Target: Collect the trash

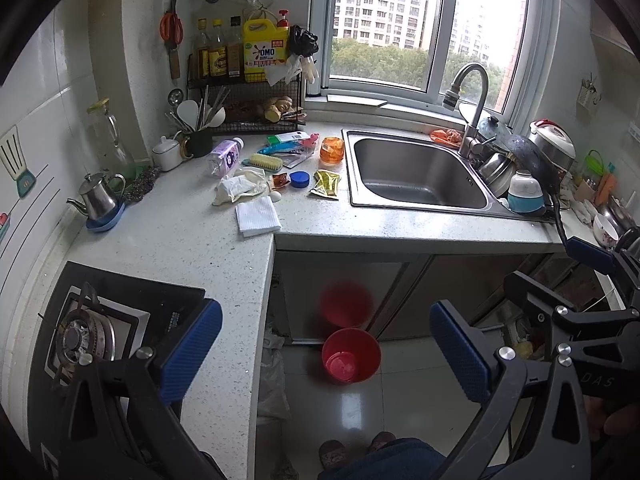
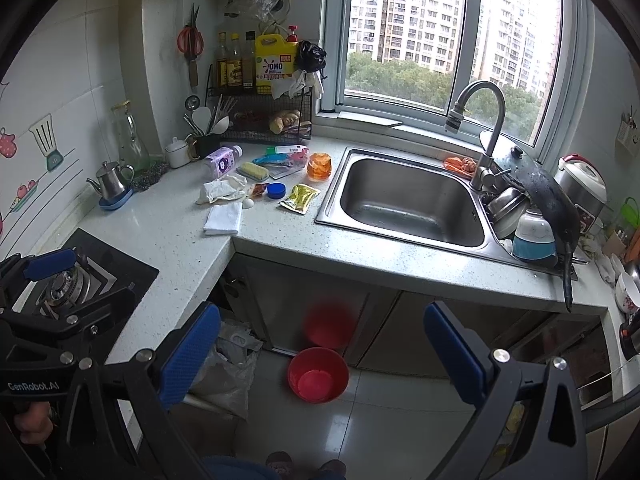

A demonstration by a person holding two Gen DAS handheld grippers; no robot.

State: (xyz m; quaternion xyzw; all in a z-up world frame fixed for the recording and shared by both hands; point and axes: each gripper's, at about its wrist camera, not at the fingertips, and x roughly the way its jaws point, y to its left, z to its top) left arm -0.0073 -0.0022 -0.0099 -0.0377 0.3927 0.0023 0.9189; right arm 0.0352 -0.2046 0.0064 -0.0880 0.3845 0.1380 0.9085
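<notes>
We find an L-shaped speckled counter under a window, with a steel sink at its right and a gas stove at its left. Washed bowls and a black pan crowd the drainer beside the sink.

Both tools hang above the floor, clear of the counter. The left gripper has its jaws spread wide, grasping nothing and touching nothing. The right gripper likewise has its jaws wide apart and empty. Each gripper shows at the edge of the other's view.

The trash lies in a cluster on the counter left of the sink: a yellow sachet nearest the sink, a blue cap just beside it, a small red wrapper, an eggshell, a crumpled tissue and a folded white cloth at the counter's inner corner. Behind these lie a scrubbing brush, a toppled purple-labelled bottle and an orange jar.

A red bin stands on the tiled floor before the cabinet doors, directly between the jaws in both views. A plastic bag slumps to its left.
</notes>
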